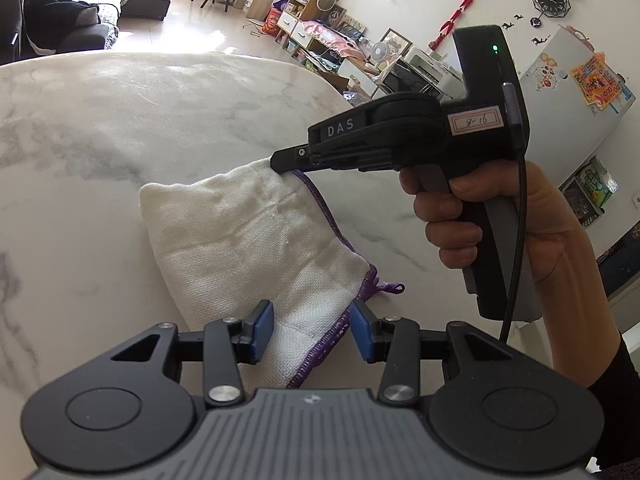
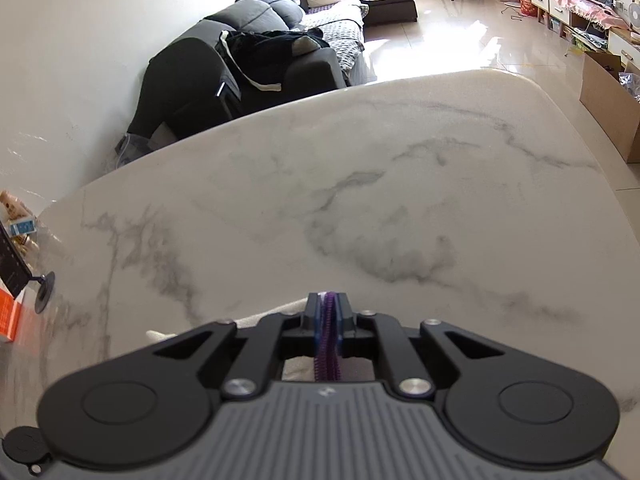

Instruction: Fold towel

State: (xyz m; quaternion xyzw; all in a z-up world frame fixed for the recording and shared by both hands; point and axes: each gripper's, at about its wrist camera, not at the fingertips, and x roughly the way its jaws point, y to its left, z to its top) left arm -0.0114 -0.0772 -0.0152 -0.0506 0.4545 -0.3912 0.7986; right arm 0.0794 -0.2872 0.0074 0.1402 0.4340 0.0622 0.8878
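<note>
A white towel (image 1: 248, 240) with a purple stitched hem lies on the marble table (image 1: 120, 120). Its far right corner is lifted off the surface. My right gripper (image 1: 280, 162), held by a hand (image 1: 460, 220), is shut on that corner. In the right wrist view the purple hem (image 2: 329, 344) is pinched between the blue pads of the right gripper (image 2: 330, 312), and white cloth (image 2: 296, 368) shows below them. My left gripper (image 1: 312, 332) stands open low over the towel's near end, with the cloth between its blue pads (image 1: 262, 332) and not squeezed.
In the right wrist view, an orange box (image 2: 8, 316) and a black stand (image 2: 40, 292) sit at the table's (image 2: 360, 200) left edge. A dark sofa (image 2: 240, 60) stands beyond the far edge. A cardboard box (image 2: 612, 108) is on the floor at the right.
</note>
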